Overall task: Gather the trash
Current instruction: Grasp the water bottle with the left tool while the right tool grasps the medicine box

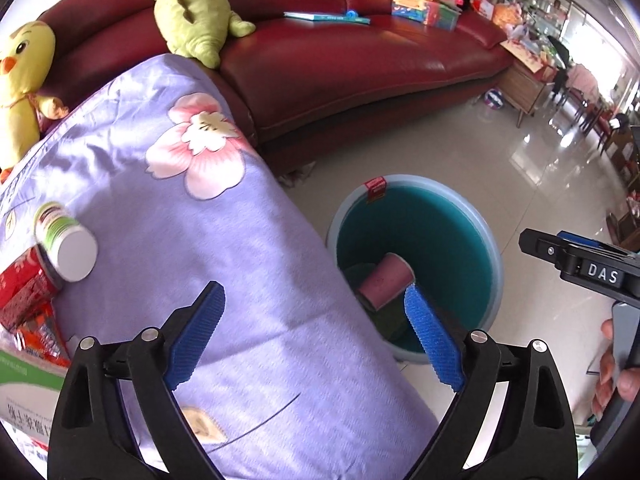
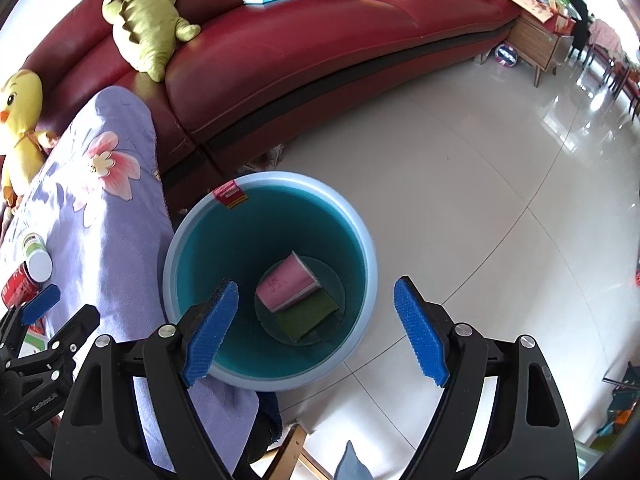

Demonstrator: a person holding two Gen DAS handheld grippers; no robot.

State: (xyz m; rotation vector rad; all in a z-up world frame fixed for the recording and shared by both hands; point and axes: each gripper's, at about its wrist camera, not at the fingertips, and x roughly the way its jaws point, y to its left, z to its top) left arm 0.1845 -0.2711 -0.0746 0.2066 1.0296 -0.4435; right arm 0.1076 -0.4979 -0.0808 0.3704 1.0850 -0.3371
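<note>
A light blue bin (image 2: 370, 264) with a teal inside stands on the floor beside the table; it also shows in the left wrist view (image 1: 494, 264). In it lie a pink paper cup (image 2: 289, 282) and a green pad (image 2: 308, 314). My right gripper (image 2: 316, 330) is open and empty above the bin. My left gripper (image 1: 314, 338) is open and empty above the table's edge. On the purple flowered cloth (image 1: 240, 280) at the left lie a white-capped bottle (image 1: 64, 240), a red can (image 1: 24, 284), a red wrapper (image 1: 42, 338) and a green-white box (image 1: 24, 396).
A red leather sofa (image 2: 320, 48) runs along the back, with a green plush dinosaur (image 2: 140, 24), a yellow plush chick (image 2: 20, 120), books and toys on it. Glossy tiled floor (image 2: 480, 200) spreads to the right. A wooden side table (image 2: 536, 44) stands at the sofa's far end.
</note>
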